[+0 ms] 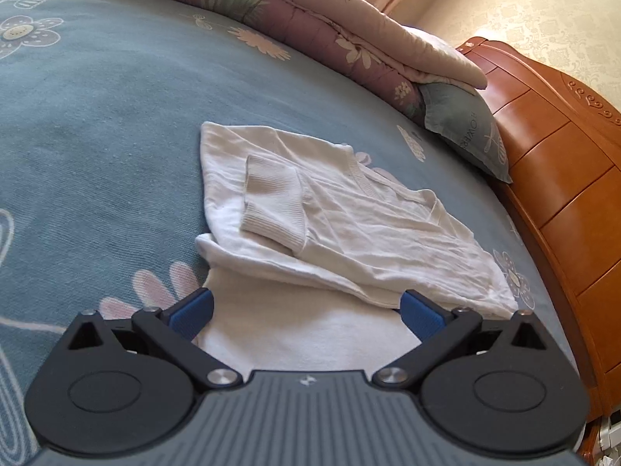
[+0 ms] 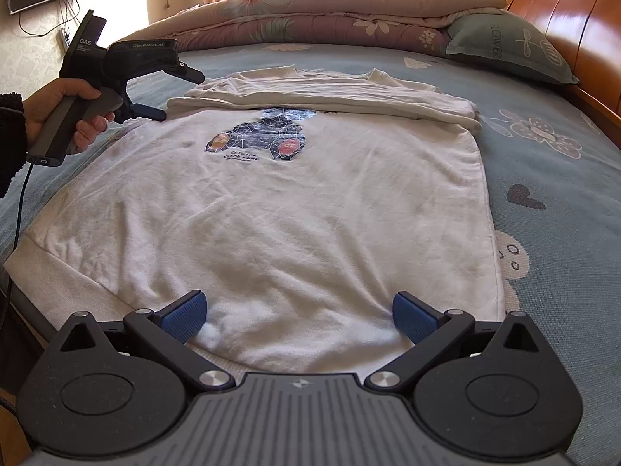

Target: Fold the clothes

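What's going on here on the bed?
A person is folding a white printed sweatshirt spread on a blue floral bedspread. Its sleeves are already folded in across the top. Both claws are open: the left claw hovers near the shoulder, the right claw over the hem, neither gripping.

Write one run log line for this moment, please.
stage: sleeves folded in | sweatshirt: flat on bed | left gripper: open, empty | right gripper: open, above hem

White sweatshirt [image 2: 279,209] with dark chest print lies flat mid-frame, its sleeves and top folded over toward the upper frame.
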`<state>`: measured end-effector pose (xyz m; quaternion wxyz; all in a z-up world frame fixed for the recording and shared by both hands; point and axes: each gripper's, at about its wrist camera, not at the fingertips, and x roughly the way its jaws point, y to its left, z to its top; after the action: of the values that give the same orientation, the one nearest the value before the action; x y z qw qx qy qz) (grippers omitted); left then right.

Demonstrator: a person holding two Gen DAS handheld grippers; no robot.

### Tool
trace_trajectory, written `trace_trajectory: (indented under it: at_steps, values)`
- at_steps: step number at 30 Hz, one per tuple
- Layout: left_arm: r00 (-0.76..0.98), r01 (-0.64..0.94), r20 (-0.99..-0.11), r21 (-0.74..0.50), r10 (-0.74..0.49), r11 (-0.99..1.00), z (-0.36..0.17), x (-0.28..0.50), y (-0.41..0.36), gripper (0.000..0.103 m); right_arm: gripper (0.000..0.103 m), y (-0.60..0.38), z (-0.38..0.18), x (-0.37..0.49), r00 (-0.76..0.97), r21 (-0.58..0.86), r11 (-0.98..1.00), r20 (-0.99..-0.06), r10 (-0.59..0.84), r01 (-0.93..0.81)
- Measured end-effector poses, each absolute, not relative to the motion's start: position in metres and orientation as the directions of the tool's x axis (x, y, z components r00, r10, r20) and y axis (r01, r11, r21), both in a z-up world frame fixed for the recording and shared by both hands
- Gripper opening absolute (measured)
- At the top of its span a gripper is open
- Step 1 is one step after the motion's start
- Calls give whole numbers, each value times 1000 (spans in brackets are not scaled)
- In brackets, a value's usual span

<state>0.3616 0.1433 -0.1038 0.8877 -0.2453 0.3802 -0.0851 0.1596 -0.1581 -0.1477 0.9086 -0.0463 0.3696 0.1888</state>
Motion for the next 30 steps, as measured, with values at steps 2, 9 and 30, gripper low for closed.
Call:
trace_trajectory:
  at_steps: [2, 9, 30]
  values:
    - [697, 3, -603, -539, -388, 843, -95, 350, 140, 102, 103, -158, -148, 160, 657, 54, 925, -689, 307, -376]
    - [629, 85, -643, -503, -438, 860, -100, 308, 111, 102, 103, -157, -148, 159, 664, 53, 926, -682, 306, -373]
    - [650, 21, -677, -437, -344, 899, -108, 172, 79, 102, 103, -169, -139, 144, 657, 72, 924, -682, 320, -375]
